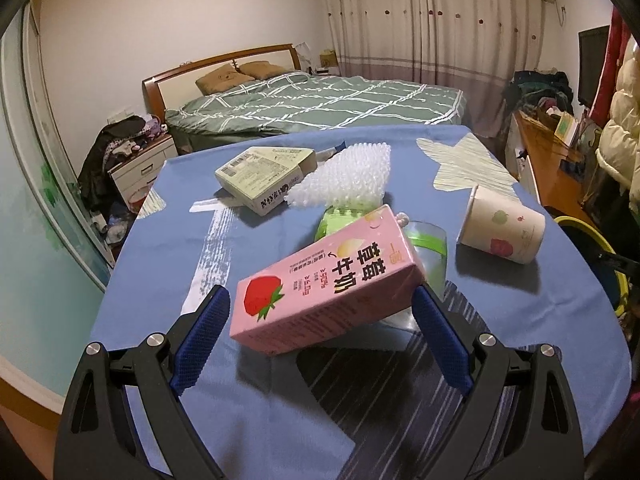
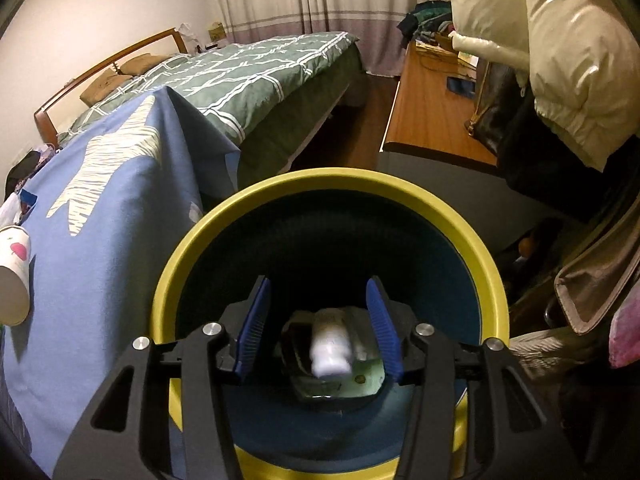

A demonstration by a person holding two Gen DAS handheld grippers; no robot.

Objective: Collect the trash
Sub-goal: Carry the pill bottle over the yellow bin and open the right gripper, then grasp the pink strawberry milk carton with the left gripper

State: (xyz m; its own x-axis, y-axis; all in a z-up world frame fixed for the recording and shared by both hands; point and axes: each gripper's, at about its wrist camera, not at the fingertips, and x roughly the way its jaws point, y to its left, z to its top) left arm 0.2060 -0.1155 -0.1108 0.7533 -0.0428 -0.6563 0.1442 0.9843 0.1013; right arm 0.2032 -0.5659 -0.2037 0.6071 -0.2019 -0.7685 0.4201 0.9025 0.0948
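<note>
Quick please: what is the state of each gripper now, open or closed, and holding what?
Left gripper: open around the pink milk carton, not gripping.
Right gripper: open over the bin, holding nothing.

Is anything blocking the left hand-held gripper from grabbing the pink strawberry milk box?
Nothing visible does. The left hand-held gripper stands open with the pink strawberry milk carton already between its blue fingers.

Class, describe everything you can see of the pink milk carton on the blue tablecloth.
The pink milk carton is a rectangular paper box printed with a red strawberry and dark Chinese characters. It lies on its side, tilted, its far end propped on a clear plastic cup with a green band. It sits between the open left gripper's blue pads; whether they touch it is unclear.
</note>
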